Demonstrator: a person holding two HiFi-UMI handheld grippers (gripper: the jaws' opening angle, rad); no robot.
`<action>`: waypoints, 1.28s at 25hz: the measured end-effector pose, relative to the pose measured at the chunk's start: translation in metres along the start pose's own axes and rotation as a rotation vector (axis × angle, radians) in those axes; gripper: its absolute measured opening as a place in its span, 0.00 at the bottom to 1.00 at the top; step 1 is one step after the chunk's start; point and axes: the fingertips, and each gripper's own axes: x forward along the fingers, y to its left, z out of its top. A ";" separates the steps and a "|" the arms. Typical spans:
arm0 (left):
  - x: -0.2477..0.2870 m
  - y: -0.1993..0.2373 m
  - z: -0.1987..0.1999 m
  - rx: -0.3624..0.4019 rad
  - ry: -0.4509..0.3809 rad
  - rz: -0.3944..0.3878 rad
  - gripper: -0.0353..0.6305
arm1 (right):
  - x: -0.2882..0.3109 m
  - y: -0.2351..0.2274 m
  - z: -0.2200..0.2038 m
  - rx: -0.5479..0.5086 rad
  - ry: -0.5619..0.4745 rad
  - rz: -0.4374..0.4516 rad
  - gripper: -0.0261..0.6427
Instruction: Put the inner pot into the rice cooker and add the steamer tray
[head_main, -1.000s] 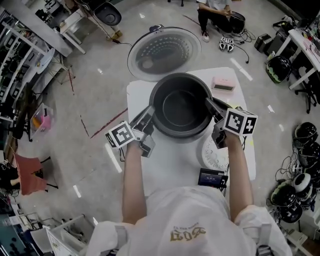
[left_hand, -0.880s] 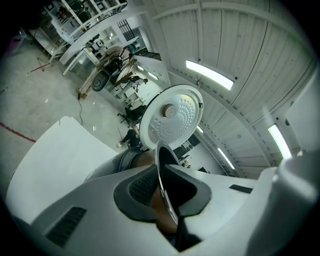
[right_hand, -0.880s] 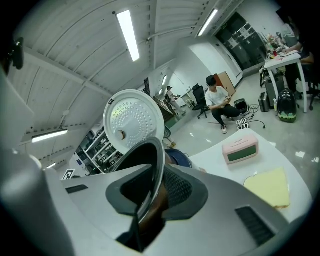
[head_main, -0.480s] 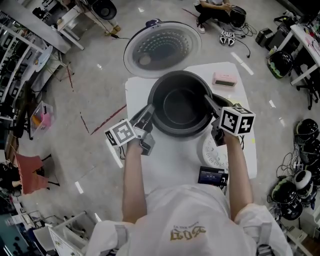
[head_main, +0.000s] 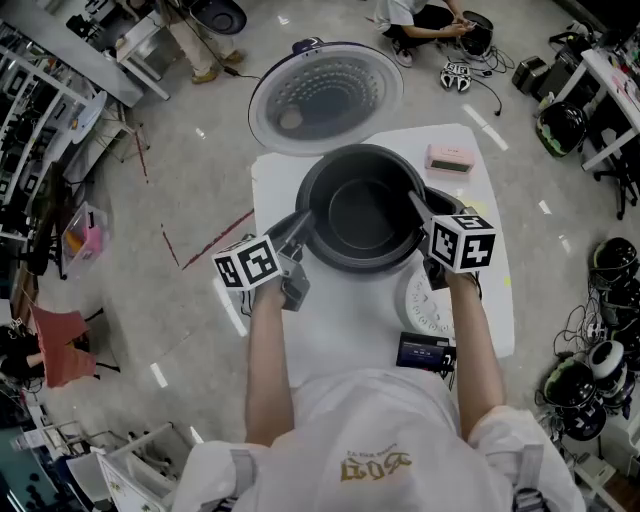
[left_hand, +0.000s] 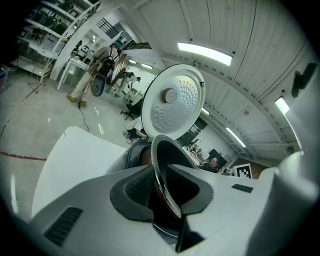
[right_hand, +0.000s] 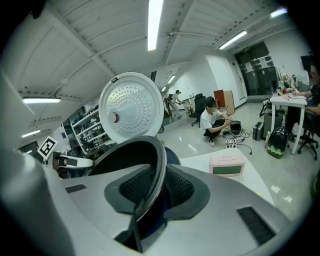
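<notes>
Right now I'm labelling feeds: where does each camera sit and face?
Head view: on the person's head, facing steeply down at the inner pot; both forearms show.
Left gripper view: on the left gripper, looking along its jaws, just opening around the pot's rim.
Right gripper view: the same on the right gripper, opposite rim.
Shared: all show the pot and open lid.

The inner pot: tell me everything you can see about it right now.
The inner pot is a round, dark grey, metal-looking bowl with a thin flared rim, and it is empty inside. It sits upright in the white rice cooker, whose lid stands open behind it. The left gripper and right gripper straddle its rim on opposite sides. Their jaws have just been opening, with the rim between them.
</notes>
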 end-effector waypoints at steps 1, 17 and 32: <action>-0.001 0.002 -0.001 0.012 0.004 0.009 0.19 | 0.001 0.000 -0.001 -0.017 0.007 -0.012 0.21; 0.006 0.003 0.002 0.147 -0.003 0.119 0.30 | 0.003 -0.009 -0.002 -0.066 -0.014 -0.057 0.21; 0.001 0.024 -0.007 0.408 0.051 0.304 0.40 | -0.027 0.011 -0.010 -0.060 -0.028 -0.079 0.20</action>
